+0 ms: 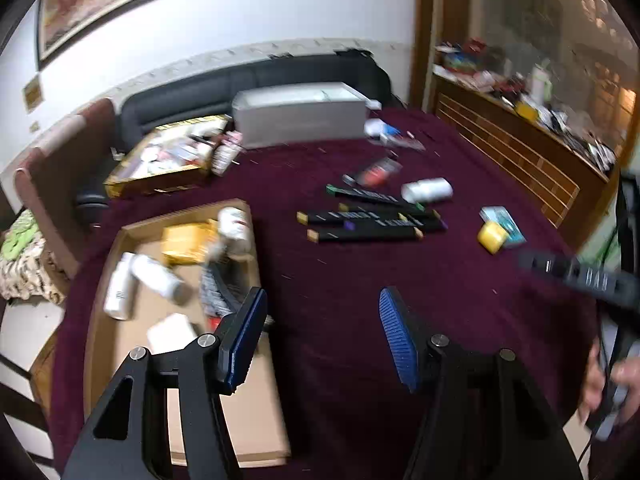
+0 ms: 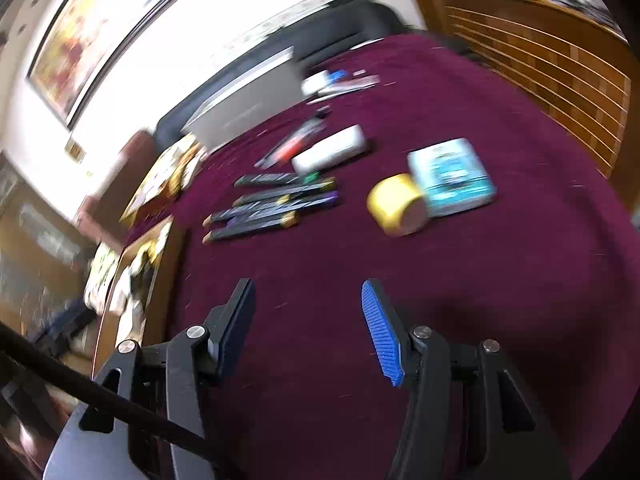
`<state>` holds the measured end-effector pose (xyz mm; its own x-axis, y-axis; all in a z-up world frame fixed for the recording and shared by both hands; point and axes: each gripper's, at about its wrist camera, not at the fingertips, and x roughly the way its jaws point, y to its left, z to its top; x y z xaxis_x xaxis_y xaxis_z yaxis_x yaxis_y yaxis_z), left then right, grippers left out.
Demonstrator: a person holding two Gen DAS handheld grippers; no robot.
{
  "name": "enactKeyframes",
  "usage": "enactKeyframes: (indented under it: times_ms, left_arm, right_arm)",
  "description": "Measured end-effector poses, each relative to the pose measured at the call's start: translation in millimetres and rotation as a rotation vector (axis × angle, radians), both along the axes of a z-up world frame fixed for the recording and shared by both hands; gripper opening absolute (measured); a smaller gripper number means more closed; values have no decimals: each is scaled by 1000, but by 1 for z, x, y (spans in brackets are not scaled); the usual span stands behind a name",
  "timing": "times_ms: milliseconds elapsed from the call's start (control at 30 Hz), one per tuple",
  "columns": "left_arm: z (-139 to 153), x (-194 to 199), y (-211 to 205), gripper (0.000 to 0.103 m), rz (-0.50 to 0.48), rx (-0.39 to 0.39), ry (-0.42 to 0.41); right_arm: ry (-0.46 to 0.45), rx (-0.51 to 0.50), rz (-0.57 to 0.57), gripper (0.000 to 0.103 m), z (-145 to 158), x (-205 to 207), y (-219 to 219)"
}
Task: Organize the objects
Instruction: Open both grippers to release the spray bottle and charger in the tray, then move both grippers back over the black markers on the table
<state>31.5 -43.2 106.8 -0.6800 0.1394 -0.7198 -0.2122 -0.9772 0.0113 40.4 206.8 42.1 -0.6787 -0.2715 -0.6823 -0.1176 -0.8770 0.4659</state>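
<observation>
Black boxes (image 1: 360, 220) ahead of both released claws (image 1: 322, 340) (image 2: 308, 328), well apart.

Table cover (image 1: 360, 300): maroon cloth, matt, slightly napped. Tray (image 1: 248, 420): plain brown cardboard, matt. Bottles (image 1: 156, 276): white plastic, smooth. Long black boxes (image 1: 360, 234): card, faint sheen. Sofa (image 1: 260, 76): black leather-like, glossy. Cabinet (image 1: 512, 160): slatted wood, varnished. Gripper pads (image 1: 400, 340): blue ribbed rubber

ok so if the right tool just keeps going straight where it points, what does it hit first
Probably bare maroon tablecloth: the right tool is open and empty, tilted down at it. Beyond lies the yellow tape roll, though depth is unclear in this blur.
</observation>
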Motion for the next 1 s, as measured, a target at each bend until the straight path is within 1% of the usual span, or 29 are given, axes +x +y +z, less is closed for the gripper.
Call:
enactKeyframes:
  times_ms: [100,167,233,300,400,567,667,733,833,933,967,1000]
  left_arm:
    - [-20,-3,20,53,-27,12,-58]
    - [-34,-5,25,53,-29,16,-93]
    - [-48,-4,29,52,-30,25,-134]
    - [-63,-3,32,52,-31,32,-171]
    - [-80,-5,34,52,-20,19,-213]
    - [-94,-10,24,52,3,56,-264]
    - [-97,-8,22,52,5,59,-255]
    - [-97,-7,24,53,1,50,-246]
    - [-98,-5,26,60,-17,44,-235]
    - [-100,-3,32,65,-33,11,-215]
    - [-101,-3,34,70,-40,2,-208]
    - [-102,-2,36,72,-49,-4,-200]
  right_arm:
    - [-1,29,-56,57,2,-6,27]
    - [-5,46,-97,57,2,-13,43]
    - [-7,33,-115,57,1,-22,57]
    - [-2,-11,-103,57,-1,-31,65]
    - [0,-52,-79,57,-3,-47,66]
    - [-39,-48,-43,57,-14,-77,54]
    - [-85,-23,-31,57,-27,-95,48]
    - [-121,-20,-2,59,-35,-102,41]
    - [-154,-81,114,59,-42,-98,22]
    - [-150,-180,279,59,-42,-87,-1]
    - [-139,-185,300,59,-38,-83,-4]
    - [-128,-158,285,59,-33,-80,-6]
